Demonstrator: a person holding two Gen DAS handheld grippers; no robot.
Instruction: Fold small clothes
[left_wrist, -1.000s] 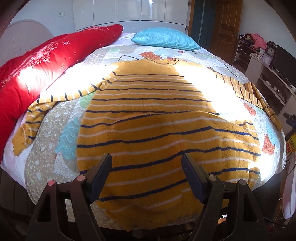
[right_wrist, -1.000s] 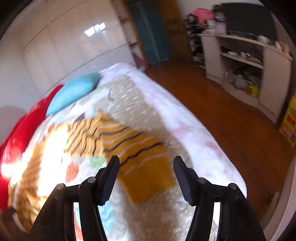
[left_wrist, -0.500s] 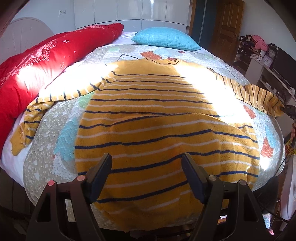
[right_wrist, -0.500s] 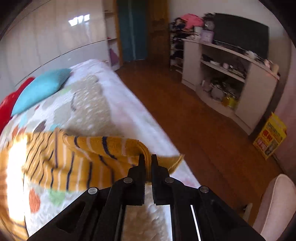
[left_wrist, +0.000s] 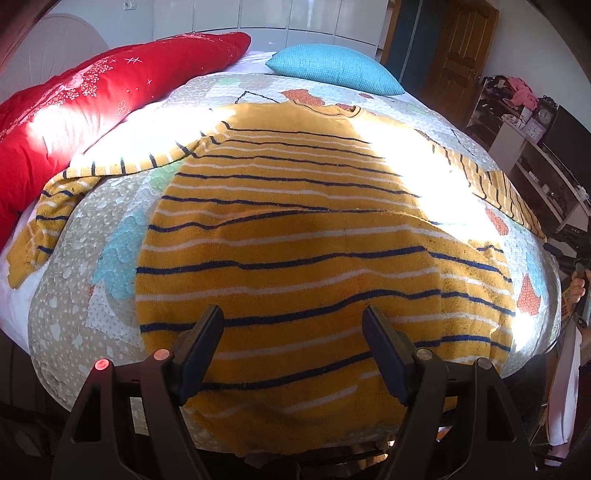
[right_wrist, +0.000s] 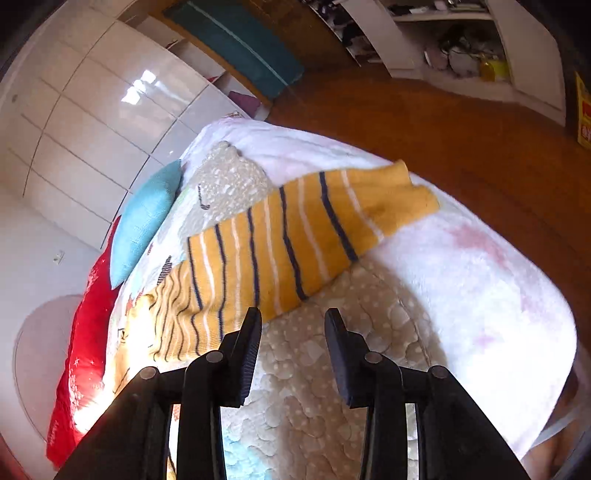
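Lying flat on the quilted bed (left_wrist: 74, 302): yellow striped sweater (left_wrist: 295, 236), sleeves spreading outward. Hovering over its hem, left gripper (left_wrist: 293, 347), fingers apart; right gripper (right_wrist: 293, 339) gaping beside a sleeve (right_wrist: 303, 232).

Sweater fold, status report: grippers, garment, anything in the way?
Left gripper open above hem. Right gripper open, empty, near sleeve. Sweater flat on bed, unfolded. Nothing on it.

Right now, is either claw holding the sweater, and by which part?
Nothing is held. The right claw is open beside the sleeve; the left claw is open over the sweater hem.
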